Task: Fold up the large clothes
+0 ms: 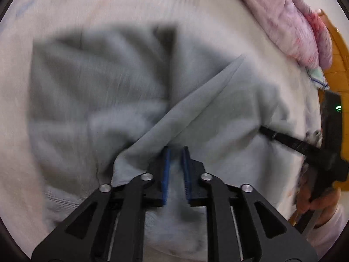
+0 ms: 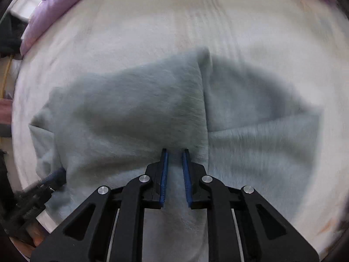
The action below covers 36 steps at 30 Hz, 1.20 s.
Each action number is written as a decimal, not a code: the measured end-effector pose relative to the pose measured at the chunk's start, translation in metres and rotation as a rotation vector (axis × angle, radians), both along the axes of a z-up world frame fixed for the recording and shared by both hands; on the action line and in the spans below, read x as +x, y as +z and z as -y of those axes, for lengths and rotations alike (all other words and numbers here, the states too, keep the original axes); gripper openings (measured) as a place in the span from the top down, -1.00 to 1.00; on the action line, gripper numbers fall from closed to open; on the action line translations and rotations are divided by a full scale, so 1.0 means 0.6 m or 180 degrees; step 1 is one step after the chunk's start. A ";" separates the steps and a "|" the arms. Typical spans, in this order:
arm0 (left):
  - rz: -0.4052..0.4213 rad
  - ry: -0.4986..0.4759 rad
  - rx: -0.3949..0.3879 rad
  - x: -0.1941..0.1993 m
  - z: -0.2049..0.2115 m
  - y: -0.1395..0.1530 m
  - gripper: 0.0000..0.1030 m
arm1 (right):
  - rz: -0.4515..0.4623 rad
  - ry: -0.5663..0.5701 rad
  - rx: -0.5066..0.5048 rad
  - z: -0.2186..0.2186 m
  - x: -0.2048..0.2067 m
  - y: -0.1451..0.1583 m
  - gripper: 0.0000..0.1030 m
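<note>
No text, label, brand, number or sign can be read in either wrist view, on fabric or tool alike; both pictures are blurred.

Garment [image 1: 104, 91] on bedsheet [image 1: 130, 6], bunched quilt [image 1: 290, 21] behind (both tongs at near hem)

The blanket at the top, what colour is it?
Pink blanket, clearest in the left wrist view.

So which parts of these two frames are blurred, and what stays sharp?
Left wrist view: the grey garment is motion-smeared, the left gripper sharp. Right wrist view: the garment and white bedsheet are soft, the right gripper crisp; both frames bend at the fisheye edges.
</note>
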<state>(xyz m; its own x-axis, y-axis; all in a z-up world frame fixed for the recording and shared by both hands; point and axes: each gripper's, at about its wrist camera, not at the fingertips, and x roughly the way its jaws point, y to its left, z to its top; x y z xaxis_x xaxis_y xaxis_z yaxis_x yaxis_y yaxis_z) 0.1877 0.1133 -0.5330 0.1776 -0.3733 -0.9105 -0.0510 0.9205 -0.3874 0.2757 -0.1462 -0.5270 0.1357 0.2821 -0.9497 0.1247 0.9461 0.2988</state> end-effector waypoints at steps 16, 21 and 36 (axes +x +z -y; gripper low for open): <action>0.0134 -0.0091 0.0940 -0.148 0.028 0.022 0.83 | -0.0183 0.0221 -0.0557 -0.063 -0.194 0.005 0.63; 0.0059 -0.0129 0.1074 -0.136 0.064 0.071 0.84 | -0.0500 -0.0434 0.0778 -0.060 -0.184 0.032 0.63; -0.0085 -0.0207 0.1282 -0.119 0.122 0.063 0.66 | -0.1056 -0.0456 0.1339 -0.081 -0.130 -0.037 0.08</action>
<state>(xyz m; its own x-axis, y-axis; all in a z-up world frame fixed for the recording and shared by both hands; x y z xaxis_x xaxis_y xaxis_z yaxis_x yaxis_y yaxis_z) 0.1160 0.0402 -0.4951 0.1398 0.0044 -0.9902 0.0072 1.0000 0.0054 0.1978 -0.0978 -0.5491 -0.0866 0.6470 -0.7576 0.3950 0.7204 0.5701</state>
